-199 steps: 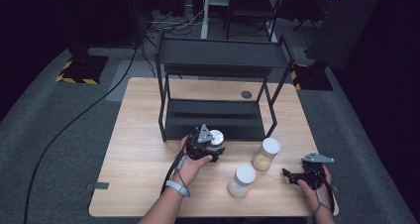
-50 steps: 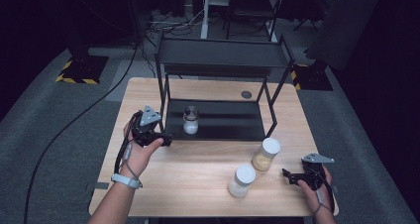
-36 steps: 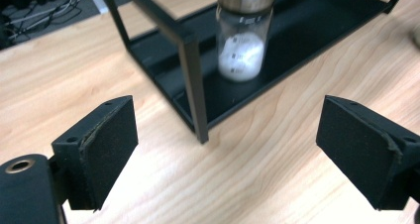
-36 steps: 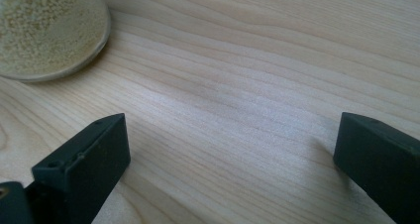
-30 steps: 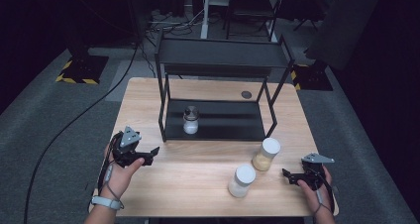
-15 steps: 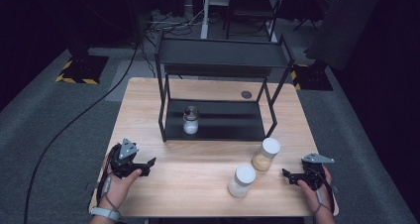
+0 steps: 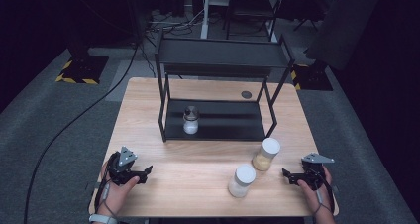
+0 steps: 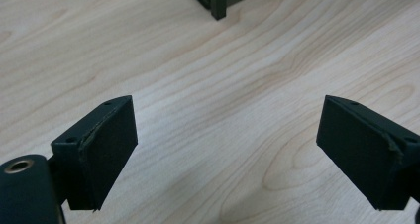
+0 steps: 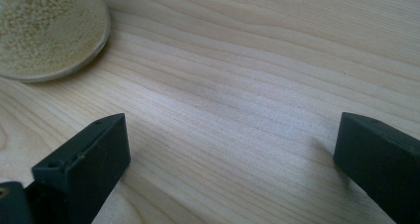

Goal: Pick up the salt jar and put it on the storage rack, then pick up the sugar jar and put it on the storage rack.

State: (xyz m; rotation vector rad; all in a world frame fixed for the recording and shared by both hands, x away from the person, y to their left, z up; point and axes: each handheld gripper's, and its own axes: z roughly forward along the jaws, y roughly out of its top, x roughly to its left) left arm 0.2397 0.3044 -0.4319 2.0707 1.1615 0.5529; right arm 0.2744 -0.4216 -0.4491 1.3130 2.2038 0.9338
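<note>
With one small jar [image 7: 190, 120] standing on the lower shelf of the black rack [image 7: 218, 120], the right gripper [image 7: 289, 176], jaws wide and empty like the left gripper [image 7: 146, 172], should approach the nearest jar [image 7: 266, 153] low and level, centring it between the jaws before closing.

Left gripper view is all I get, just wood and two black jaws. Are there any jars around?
Observer: Yes, a small jar stands on the lower shelf of the rack.
Operator: Any more?
Observer: Two with white lids stand on the table: a front jar and a back jar with yellowish filling.
Operator: Is the other gripper holding one?
Observer: No, the right gripper sits beside them with open jaws and nothing between them.
</note>
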